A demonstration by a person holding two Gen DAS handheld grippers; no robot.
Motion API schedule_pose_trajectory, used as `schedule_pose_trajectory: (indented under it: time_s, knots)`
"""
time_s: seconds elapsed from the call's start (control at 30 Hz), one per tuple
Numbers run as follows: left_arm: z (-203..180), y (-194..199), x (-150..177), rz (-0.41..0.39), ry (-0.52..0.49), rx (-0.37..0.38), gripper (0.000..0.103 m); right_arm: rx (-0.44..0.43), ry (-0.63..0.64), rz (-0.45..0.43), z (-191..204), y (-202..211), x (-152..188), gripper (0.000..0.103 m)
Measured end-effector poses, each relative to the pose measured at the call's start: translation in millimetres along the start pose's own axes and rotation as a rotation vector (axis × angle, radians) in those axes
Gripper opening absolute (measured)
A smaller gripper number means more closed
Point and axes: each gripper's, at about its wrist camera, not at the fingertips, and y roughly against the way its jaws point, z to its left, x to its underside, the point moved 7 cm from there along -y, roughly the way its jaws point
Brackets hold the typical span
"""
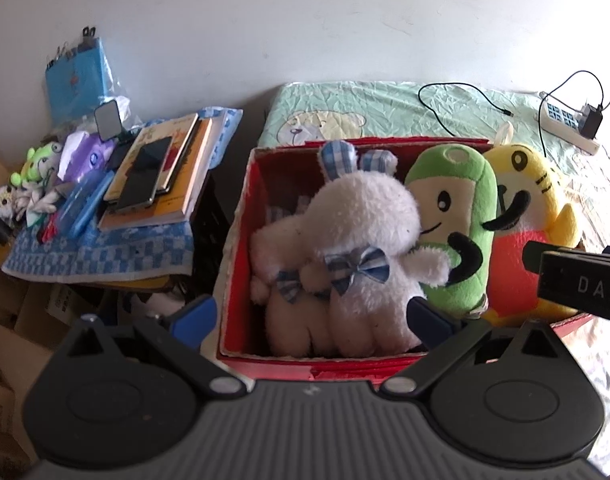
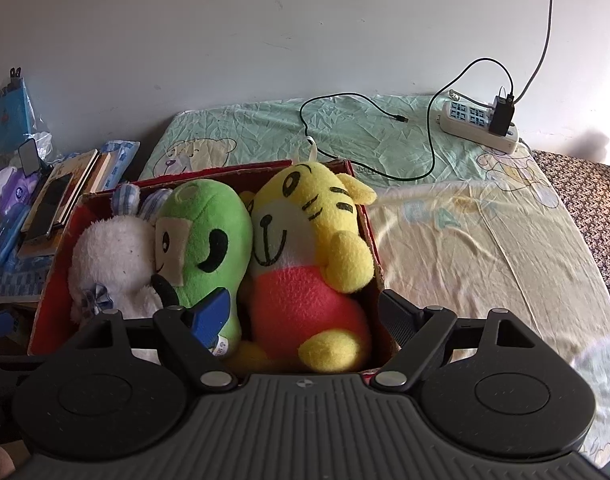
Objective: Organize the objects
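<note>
At the centre of both frames, a red box holds a white rabbit, green toy and yellow tiger. Both tools, left and right, stand apart, empty.

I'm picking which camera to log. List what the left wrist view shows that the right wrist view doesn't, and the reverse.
Only the left wrist view: green big-eyed frog plush on the cluttered side table, the right tongs' black body.
Only the right wrist view: brown patterned blanket.
Both: red cardboard box holding white bunny plush, green plush, yellow tiger plush; white power strip.
</note>
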Motion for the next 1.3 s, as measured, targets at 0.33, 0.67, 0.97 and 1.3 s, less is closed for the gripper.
schedule_pose_trajectory:
  time_s: [0.33,0.67,0.97,1.3]
  knots:
    - [-0.3,-1.2,1.5,-0.009,0.011,-0.025,0.101,-0.018,-0.004,0.003,6.3,-5.4,4.8,0.083]
    - [2.0,-5.3,0.5,0.007,0.015,-0.021,0.101,-0.012,-0.026,-0.005,0.8,-5.3,7.3,0.083]
    - [-4.5,-7.2,2.5,0.013,-0.007,-0.013,0.101,-0.024,-0.022,-0.007,4.4,-5.5,9.2,0.083]
    - [-10.1,-12.9,5.8,0.031,-0.022,-0.004,0.101,-0.044,-0.014,0.006,8.4,-8.4,12.1,0.082]
